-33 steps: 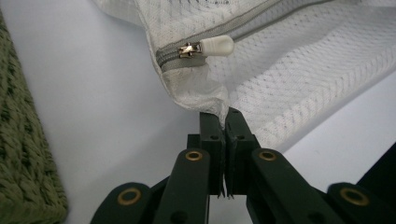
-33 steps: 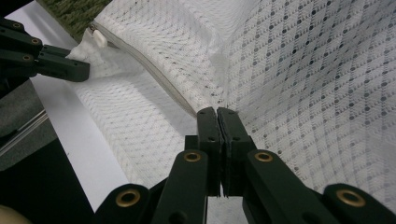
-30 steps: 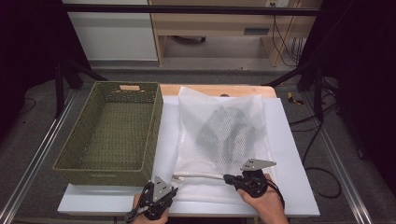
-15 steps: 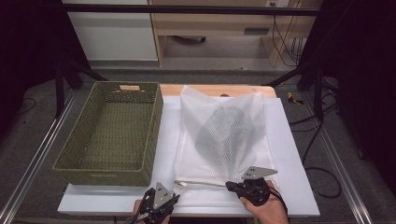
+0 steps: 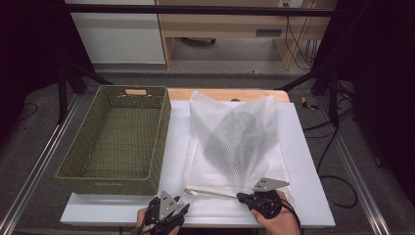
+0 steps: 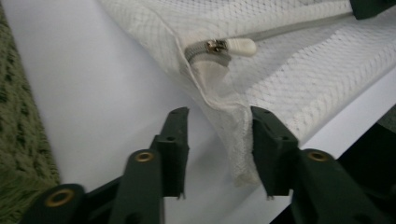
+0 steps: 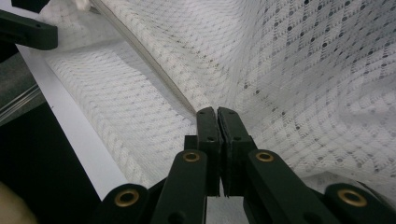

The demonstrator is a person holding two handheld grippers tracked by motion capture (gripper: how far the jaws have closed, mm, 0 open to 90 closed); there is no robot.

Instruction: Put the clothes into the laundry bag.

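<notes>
My left gripper [image 6: 219,140] has just been opening, letting go the mesh bag [image 5: 235,147] corner; right gripper [image 7: 218,116] clamps the zipper edge at 6 o'clock. Next: regrasp the zipper pull [image 6: 231,46].

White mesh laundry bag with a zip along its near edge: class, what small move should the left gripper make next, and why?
Probably pull back clear of the white mesh laundry bag. The left gripper has just been opening its jaws, the bag's corner hangs loose between them, and the zip's white pull tab sits at that end, while the right gripper pinches the mesh.
</notes>
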